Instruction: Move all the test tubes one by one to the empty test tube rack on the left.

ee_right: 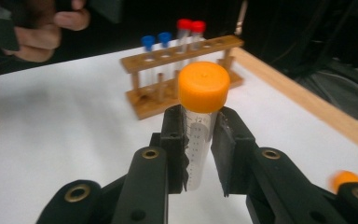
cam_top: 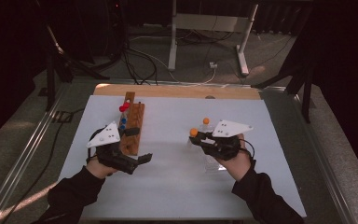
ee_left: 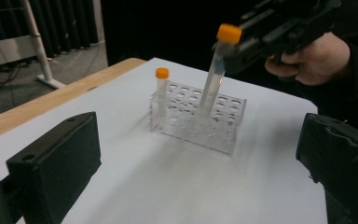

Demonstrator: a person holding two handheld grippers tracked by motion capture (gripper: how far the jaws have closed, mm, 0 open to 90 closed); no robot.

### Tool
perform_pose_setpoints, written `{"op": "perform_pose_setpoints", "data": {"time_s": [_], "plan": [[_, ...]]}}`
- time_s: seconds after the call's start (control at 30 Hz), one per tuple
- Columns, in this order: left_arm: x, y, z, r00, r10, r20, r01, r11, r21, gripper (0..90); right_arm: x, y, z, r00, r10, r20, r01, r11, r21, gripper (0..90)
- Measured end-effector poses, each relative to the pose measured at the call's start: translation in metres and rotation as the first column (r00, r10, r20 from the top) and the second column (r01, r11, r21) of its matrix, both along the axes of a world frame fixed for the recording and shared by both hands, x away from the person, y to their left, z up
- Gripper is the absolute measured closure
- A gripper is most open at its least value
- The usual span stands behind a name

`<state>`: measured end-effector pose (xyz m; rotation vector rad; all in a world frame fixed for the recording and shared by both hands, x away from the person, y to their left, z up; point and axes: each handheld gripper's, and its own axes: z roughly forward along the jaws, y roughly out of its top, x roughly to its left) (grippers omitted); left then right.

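1. The high view sits above the person's side and looks forward and down, so the whole white table [cam_top: 177, 140] fits in, with floor and desk legs behind it. Pretty far out.
2. The left gripper view rides low over the tabletop, looking across it between its own jaws toward the clear rack [ee_left: 200, 116] and the right gripper [ee_left: 279, 28] beyond. Medium range.
3. The right gripper view is super close, staring along its jaws at the orange-capped tube [ee_right: 201, 116], with the wooden rack [ee_right: 182, 70] farther back.
4. Shared stuff: both racks and both grippers turn up from above too, clear rack [cam_top: 209, 149] and wooden rack [cam_top: 133, 126].
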<state>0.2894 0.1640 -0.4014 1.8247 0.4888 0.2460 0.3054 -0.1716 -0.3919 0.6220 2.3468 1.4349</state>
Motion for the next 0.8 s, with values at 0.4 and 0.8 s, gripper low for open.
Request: {"op": "perform_pose_setpoints", "data": {"time_s": [0.4,0.8], "plan": [[0.004,-0.036,0.002,0.9984,-0.055,0.012,0.054,0.9984,0.015,10.7,-0.013,0.034,-0.010,0.9944,0.104,-0.020,-0.104,0.994,-0.016,75.2],[0.003,-0.052,-0.004,0.9957,-0.076,0.053,0.074,0.9965,0.038,50.0,-0.016,0.047,-0.019,0.9899,0.133,-0.048,-0.135,0.991,-0.026,75.2]]}}
